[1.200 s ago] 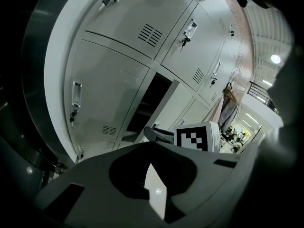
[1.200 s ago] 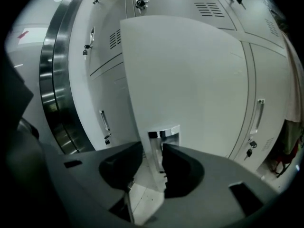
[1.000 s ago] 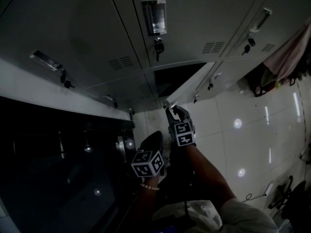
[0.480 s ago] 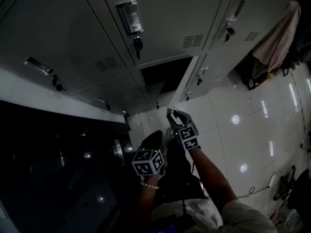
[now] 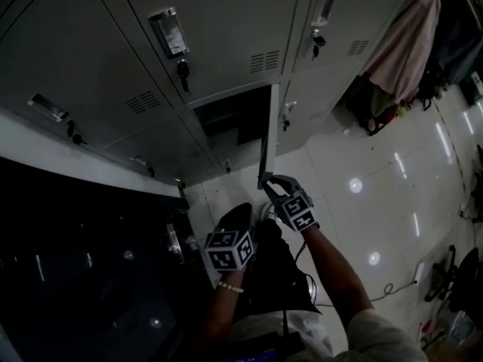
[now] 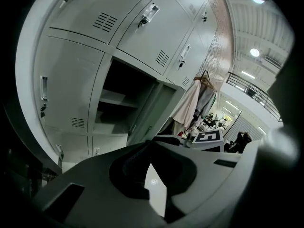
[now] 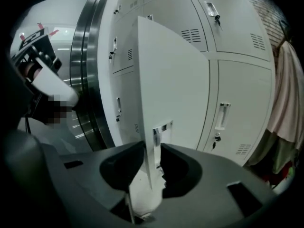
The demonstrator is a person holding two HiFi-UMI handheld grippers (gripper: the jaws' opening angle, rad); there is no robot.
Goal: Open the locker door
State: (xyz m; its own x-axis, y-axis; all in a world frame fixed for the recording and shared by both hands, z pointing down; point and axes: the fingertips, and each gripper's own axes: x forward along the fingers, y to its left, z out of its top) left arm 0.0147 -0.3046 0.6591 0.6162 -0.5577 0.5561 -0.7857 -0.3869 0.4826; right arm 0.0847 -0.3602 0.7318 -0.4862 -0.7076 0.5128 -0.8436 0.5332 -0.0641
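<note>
The grey locker door [image 5: 264,143] stands swung out, edge-on in the head view, with the dark open compartment [image 5: 230,119] behind it. My right gripper [image 5: 268,181] holds the door's free edge. In the right gripper view the door [image 7: 171,80] runs up between the jaws, just by its metal handle [image 7: 161,129], and the jaws are closing on it. My left gripper [image 5: 241,210] hangs lower, apart from the door, shut with nothing in it. From the left gripper [image 6: 151,145] I see the open compartment [image 6: 123,103] and the door [image 6: 154,113].
Closed lockers with keys [image 5: 181,70] surround the open one. Clothes [image 5: 396,44] hang on the lockers at the right. A dark glass and metal wall [image 5: 75,262] fills the left. A cable [image 5: 392,286] lies on the glossy tiled floor.
The door has swung further out from the locker, with my right gripper on its edge. The left gripper has stayed where it was.
</note>
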